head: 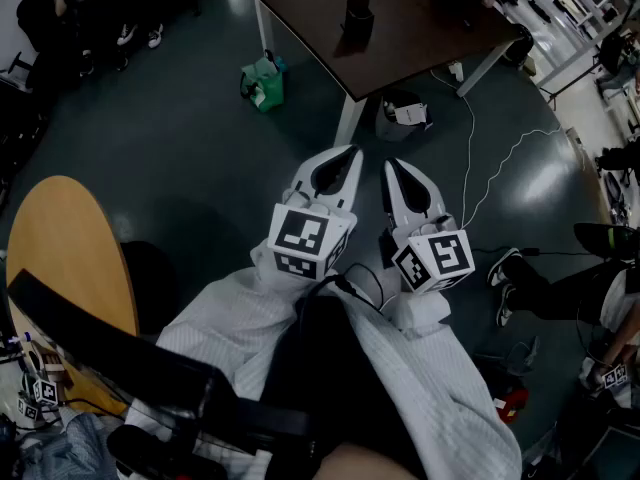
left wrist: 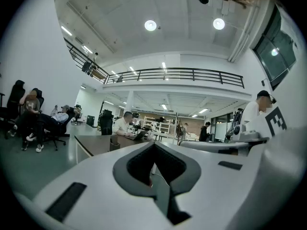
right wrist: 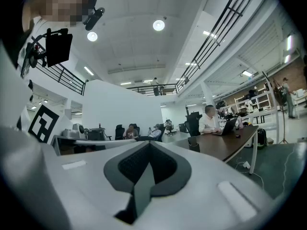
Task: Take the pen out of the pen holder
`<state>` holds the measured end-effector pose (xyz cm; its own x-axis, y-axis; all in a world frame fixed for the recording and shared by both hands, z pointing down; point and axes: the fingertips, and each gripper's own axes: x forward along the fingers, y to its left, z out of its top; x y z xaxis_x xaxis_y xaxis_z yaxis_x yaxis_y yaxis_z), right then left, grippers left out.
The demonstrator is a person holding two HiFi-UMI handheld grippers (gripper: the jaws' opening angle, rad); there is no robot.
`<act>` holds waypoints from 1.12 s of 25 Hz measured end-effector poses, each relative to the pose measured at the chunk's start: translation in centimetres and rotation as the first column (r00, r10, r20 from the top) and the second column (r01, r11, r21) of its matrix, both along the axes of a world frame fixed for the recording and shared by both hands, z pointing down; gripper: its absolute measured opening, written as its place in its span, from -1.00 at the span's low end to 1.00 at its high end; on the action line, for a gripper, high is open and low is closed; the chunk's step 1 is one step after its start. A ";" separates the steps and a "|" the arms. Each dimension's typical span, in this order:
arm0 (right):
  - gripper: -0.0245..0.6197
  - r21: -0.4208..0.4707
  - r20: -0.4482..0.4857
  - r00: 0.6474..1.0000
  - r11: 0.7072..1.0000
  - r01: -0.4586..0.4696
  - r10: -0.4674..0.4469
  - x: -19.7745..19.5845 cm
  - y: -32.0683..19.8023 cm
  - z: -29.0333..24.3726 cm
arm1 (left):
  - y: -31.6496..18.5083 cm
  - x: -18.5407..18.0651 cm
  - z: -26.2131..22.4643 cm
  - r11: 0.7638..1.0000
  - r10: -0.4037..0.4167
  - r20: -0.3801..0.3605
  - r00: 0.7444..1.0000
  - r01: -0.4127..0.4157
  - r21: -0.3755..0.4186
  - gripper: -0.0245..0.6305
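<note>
Haven't really started: my left gripper [head: 347, 154] and right gripper [head: 390, 165] both have their fingers pressed together on nothing, down by my lap. The pen holder [head: 358, 16], a small dark boxy cup, sits well away on the matte dark-brown surface [head: 420, 28]. I can't make out the pen from here. I'd get close, spread one pair of fingers and come in from above, since a thin smooth pen probably slips easily.
</note>
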<state>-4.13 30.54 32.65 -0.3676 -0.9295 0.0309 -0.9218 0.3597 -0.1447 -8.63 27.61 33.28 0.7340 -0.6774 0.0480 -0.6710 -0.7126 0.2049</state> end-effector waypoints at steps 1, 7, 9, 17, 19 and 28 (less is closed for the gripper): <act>-0.92 -0.001 -0.001 1.000 1.000 -0.001 0.001 0.0 -0.4 0.2 | -0.5 -0.1 0.1 1.000 -0.001 0.000 1.000 0.001 0.000 -0.91; -0.92 -0.013 0.000 1.000 1.000 -0.009 0.009 0.4 -1.8 0.8 | -1.7 0.0 0.1 1.000 -0.002 0.006 1.000 0.002 -0.002 -0.91; -0.92 -0.013 -0.001 1.000 1.000 0.002 -0.002 0.5 -1.6 0.7 | -1.5 0.1 0.0 1.000 -0.014 0.009 1.000 0.014 0.003 -0.91; -0.92 -0.009 0.027 1.000 1.000 -0.014 0.014 2.4 -2.1 1.4 | -2.4 1.5 0.6 0.999 -0.032 0.007 0.999 0.032 0.001 -0.91; -0.92 -0.001 0.034 0.999 1.000 -0.014 0.014 2.9 -2.1 1.2 | -2.7 1.5 0.5 0.999 -0.045 0.004 0.999 0.045 0.008 -0.91; -0.91 -0.082 0.047 0.999 0.997 0.016 -0.012 5.5 -4.8 4.1 | -5.8 3.6 3.6 0.996 -0.061 0.024 0.998 0.062 -0.058 -0.91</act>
<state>1.33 25.72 36.75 -0.3837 -0.9191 0.0895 -0.9082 0.3581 -0.2167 -5.01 21.79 36.91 0.6893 -0.7169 0.1049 -0.7181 -0.6568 0.2298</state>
